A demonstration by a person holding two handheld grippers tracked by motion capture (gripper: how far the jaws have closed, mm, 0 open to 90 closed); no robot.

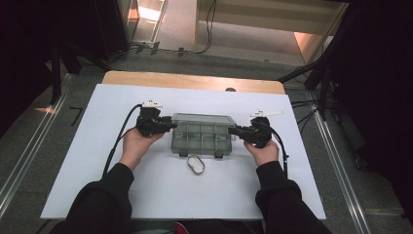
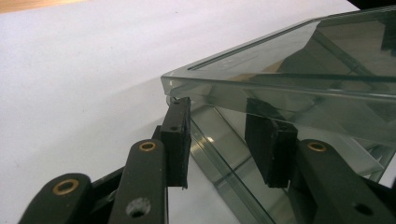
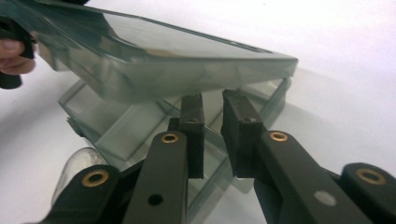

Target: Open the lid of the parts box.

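Lid of smoky clear-plastic compartment box [image 1: 201,132] part-raised, L tongs [image 2: 219,140] and R tongs [image 3: 212,135] loose beneath edge, not clamped; full opening left.

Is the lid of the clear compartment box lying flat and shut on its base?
No: in the right gripper view the lid stands raised at a slant, with a gap above the base and its compartments.
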